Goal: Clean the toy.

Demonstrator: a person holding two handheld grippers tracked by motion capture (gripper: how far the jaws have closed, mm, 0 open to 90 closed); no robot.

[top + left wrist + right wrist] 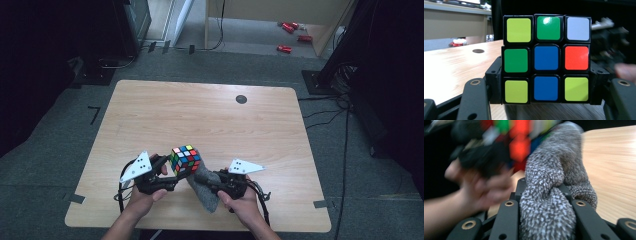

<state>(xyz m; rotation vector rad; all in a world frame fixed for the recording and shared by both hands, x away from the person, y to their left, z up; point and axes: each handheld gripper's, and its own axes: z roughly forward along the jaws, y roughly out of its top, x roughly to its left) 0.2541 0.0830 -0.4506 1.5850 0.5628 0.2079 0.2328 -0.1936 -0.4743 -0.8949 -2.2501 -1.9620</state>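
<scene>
Grey knitted cloth (554,195), soft and limp, was pinched in the right claw (218,178) and pressed against the cube (546,58), which was clamped by its lower side faces in the left claw (167,181) above the desk (210,115); rigid, smooth plastic was judged slippery.

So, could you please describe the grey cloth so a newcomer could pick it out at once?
Start at the wooden table and go to its near edge. There the right gripper clamps a speckled grey cloth, soft and bunched, against the hard, bright puzzle cube beside it.
</scene>
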